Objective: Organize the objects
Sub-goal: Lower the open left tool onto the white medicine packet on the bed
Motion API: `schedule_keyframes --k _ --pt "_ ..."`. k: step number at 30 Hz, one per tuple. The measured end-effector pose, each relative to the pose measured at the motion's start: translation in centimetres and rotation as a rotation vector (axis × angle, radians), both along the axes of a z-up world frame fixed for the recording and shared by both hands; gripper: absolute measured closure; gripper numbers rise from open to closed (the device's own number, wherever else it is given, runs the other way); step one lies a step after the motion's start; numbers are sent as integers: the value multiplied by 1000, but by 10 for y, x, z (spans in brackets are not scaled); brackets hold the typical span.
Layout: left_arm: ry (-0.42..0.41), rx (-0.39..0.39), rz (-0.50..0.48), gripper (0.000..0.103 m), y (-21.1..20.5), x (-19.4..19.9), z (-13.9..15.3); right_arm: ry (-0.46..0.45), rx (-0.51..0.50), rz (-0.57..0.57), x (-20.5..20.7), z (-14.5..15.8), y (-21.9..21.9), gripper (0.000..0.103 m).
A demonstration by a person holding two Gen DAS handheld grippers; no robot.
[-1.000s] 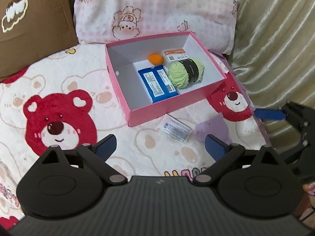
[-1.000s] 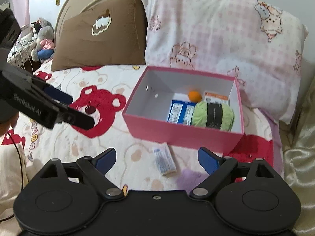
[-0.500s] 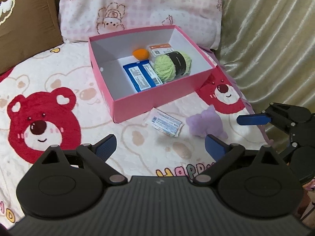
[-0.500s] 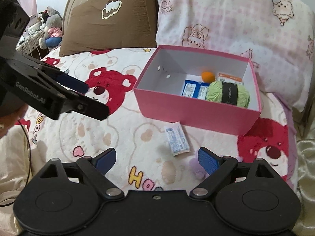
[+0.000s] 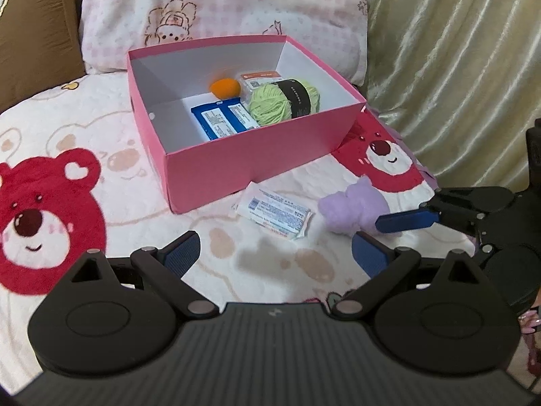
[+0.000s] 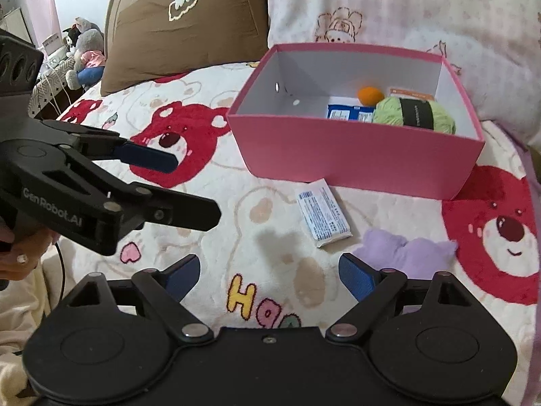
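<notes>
a pink box (image 5: 257,165) sits on a bear-print blanket (image 5: 84,155), in front of a pink pillow (image 5: 216,10). inside it lie a green yarn ball (image 5: 284,105), an orange ball (image 5: 225,88), a blue packet (image 5: 221,122) and an orange-topped pack (image 5: 260,79). just in front of the box lies a white sachet (image 5: 274,211), apart from it – a purple plush toy (image 5: 355,208) beside that. the left gripper (image 5: 275,253) hangs before the sachet, fingers apart and empty; the right gripper (image 6: 267,270) is likewise spread. only the right wrist view shows a brown pillow (image 6: 189,27) left of the box and stuffed toys (image 6: 84,54) beyond it; only the left shows a curtain (image 5: 456,50) to its right.
</notes>
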State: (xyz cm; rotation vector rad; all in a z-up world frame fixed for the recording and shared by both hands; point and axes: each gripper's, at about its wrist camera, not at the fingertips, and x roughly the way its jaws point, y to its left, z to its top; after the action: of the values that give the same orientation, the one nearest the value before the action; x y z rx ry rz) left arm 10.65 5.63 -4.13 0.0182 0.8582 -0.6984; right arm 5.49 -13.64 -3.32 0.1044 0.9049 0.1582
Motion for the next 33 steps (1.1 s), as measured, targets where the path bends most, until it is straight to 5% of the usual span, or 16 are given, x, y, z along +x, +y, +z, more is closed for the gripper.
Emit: schedule_keyframes --k 8,13,26,33 --pt "-49 -20 -9 6 -11 18 -42 -20 41 -53 17 -36 -14 16" --pt "-5 -90 -27 6 -15 31 -61 7 72 -70 23 -53 -19 17" --pt "-24 -82 -25 22 -53 58 -89 40 214 -128 39 -82 -30 17" --pt "0 -80 -33 25 -58 70 -98 28 230 -172 41 -84 -38 29"
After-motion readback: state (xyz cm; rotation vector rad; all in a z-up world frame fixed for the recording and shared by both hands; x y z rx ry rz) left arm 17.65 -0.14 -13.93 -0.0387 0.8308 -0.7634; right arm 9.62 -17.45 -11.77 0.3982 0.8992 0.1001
